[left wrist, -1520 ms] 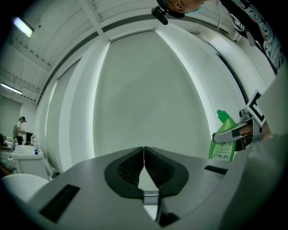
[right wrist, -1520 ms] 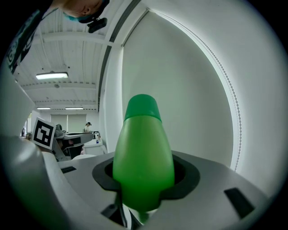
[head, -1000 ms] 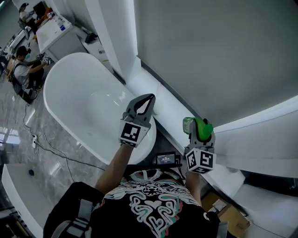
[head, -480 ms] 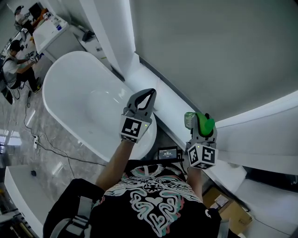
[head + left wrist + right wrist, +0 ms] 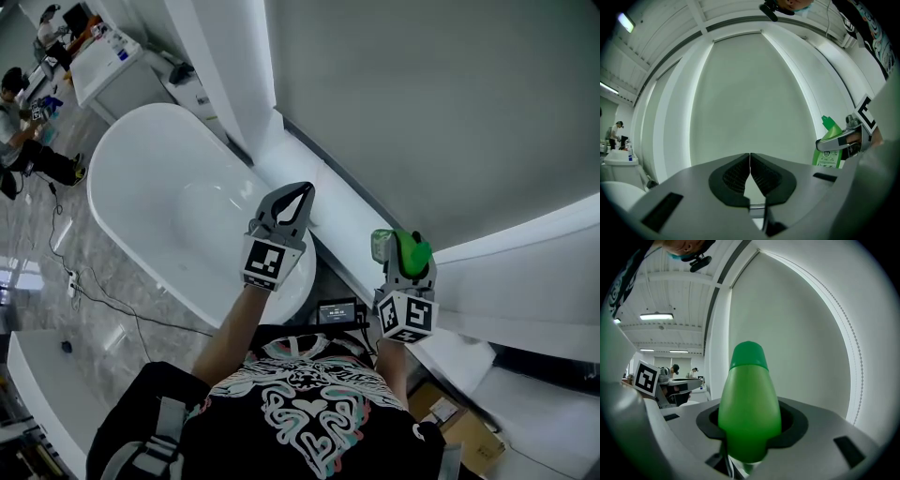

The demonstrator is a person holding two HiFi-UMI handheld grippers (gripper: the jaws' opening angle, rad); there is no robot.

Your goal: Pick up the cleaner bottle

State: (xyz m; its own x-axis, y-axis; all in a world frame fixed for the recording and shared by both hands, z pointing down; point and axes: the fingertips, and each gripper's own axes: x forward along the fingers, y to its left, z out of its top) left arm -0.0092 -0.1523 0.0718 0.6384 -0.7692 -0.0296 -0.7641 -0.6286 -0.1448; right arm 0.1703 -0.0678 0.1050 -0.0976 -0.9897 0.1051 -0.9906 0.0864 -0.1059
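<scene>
Green cleaner bottle (image 5: 749,404) clamped between the jaws of the right hand-held gripper (image 5: 403,255), just past the near end of the white bathtub (image 5: 169,197) and to its right. Gripped low on the tapering body, cap end pointing up and away along the jaws, probably so that the widest part sits deep in the ribbed pads and cannot slip. Seen from the left gripper view as an upright bottle with a white label, pinched from the side. Judged as already picked up, or nearly so: held above the white ledge (image 5: 328,225) running along the tub's far side, with the base hidden and contact with the ledge impossible to rule out. Left hand-held gripper (image 5: 306,193) empty, jaws closed tip to tip with nothing between them, poised over the near rim of the tub and well apart from the bottle; apparently parked there to keep out of the way, with no part in the lift. No table under the bottle, only that glossy, narrow ledge. Behind the tub, a broad pale grey wall (image 5: 422,94) edged by bright white strips. On the side of the tub away from the wall, a polished marbled floor (image 5: 94,272) crossed by a dark cable (image 5: 103,305). Beyond the tub's far end, a white desk (image 5: 103,56) with small items and a seated person (image 5: 19,94). Near the person's feet, on the bottle's side of the tub, a cardboard box (image 5: 469,436).
</scene>
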